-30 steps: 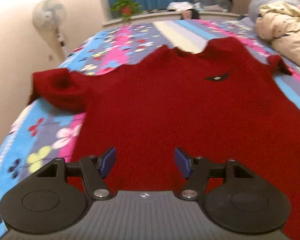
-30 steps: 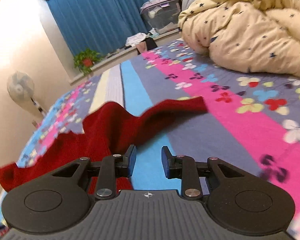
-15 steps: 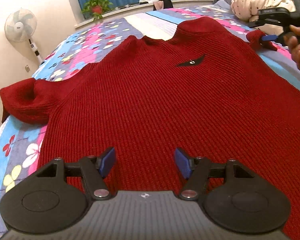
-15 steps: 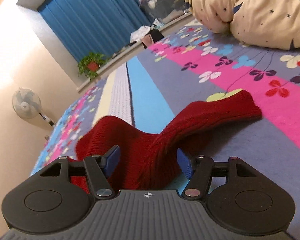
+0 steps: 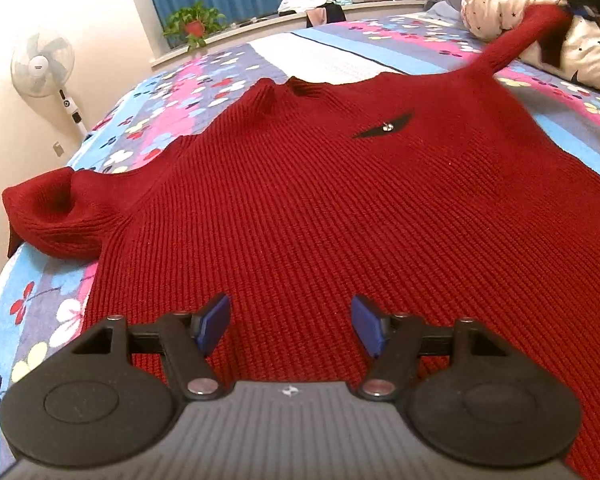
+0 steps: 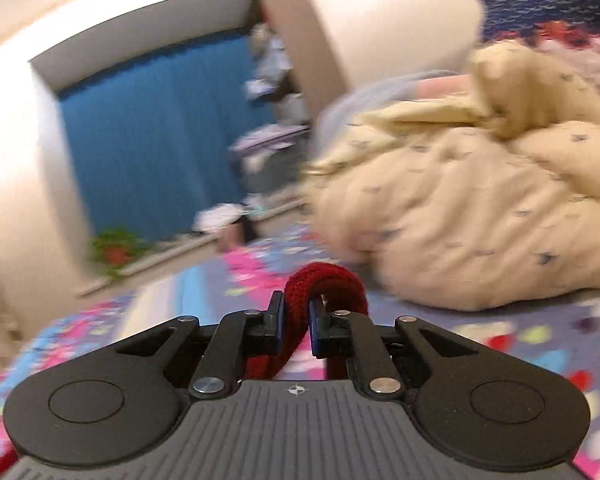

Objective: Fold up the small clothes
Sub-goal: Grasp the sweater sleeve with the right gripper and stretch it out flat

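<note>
The red sweater [image 5: 320,208] is lying flat on the floral bedspread [image 5: 228,68] while the right gripper [image 6: 295,322] is pinching what looks, through blur, like its sleeve cuff [image 6: 324,280], and the left gripper [image 5: 290,326] is hovering spread over the hem.

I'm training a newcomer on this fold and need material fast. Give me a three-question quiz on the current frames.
1. True or false: the left gripper is clamped on the red sweater.
2. What does the right gripper hold? A) the cream duvet B) the sweater's sleeve cuff C) nothing
3. Fill in: the other sleeve lies bunched near the bed's ____ edge in the left wrist view.

Key: 1 false, its jaws stand open above the knit; 2 B; 3 left.
</note>
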The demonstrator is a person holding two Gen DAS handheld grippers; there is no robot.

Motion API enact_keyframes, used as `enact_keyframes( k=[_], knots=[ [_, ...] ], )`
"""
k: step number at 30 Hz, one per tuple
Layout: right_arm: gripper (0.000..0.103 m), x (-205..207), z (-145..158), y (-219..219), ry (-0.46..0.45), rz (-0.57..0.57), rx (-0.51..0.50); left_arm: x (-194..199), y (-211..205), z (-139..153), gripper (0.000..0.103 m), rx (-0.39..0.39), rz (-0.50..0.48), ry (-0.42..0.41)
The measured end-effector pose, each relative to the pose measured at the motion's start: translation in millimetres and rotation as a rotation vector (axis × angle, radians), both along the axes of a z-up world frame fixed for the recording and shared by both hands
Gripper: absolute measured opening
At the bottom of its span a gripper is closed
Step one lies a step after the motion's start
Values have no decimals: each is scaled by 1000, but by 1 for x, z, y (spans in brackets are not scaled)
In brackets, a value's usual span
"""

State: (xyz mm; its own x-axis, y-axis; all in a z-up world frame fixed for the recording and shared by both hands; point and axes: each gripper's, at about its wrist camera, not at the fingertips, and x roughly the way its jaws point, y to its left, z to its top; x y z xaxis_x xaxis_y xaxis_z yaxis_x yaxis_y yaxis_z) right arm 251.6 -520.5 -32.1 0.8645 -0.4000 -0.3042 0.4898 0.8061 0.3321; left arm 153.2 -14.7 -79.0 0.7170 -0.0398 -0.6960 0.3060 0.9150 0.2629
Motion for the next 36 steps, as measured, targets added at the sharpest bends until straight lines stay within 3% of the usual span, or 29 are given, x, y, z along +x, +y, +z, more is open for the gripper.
enact_keyframes(
  k=[3,5,7,8,10,12,17,19,20,21,22,25,27,31,36],
  knots=[
    [13,5,-54,-32,235,-100,237,0,0,0,72,2,-2,1],
    [14,-1,-84,-46,296,-169,450,1,0,1,72,-2,0,3],
    [13,-11,-89,-51,230,-203,540,1,0,0,72,-3,3,5],
    [15,-10,-86,-51,230,-203,525,2,1,0,72,0,3,4],
    [24,-10,-81,-49,188,-210,463,2,1,0,72,3,5,3],
    [40,-22,-85,-62,130,-223,481,2,2,0,72,2,7,4],
    [41,-30,-112,-108,-70,-146,779,1,1,0,72,8,3,0],
    [41,-28,-122,-117,-105,-117,841,1,0,-1,72,11,3,0],
    [38,-29,-122,-118,-120,-126,836,1,0,-2,72,10,3,0],
    [21,-30,-118,-113,-137,-135,811,2,0,-2,73,10,3,-1],
    [13,-32,-109,-112,-165,-144,758,2,0,-2,73,11,2,-1],
    [11,-36,-72,-98,-204,-162,520,2,0,-3,74,14,2,-4],
    [12,-31,-63,-90,-114,-210,397,2,0,-3,74,16,1,-5],
    [13,-24,-87,-101,158,-387,449,1,-1,-3,74,16,2,-4],
    [12,-38,-83,-100,193,-527,390,2,0,-3,74,10,6,2]
  ],
)
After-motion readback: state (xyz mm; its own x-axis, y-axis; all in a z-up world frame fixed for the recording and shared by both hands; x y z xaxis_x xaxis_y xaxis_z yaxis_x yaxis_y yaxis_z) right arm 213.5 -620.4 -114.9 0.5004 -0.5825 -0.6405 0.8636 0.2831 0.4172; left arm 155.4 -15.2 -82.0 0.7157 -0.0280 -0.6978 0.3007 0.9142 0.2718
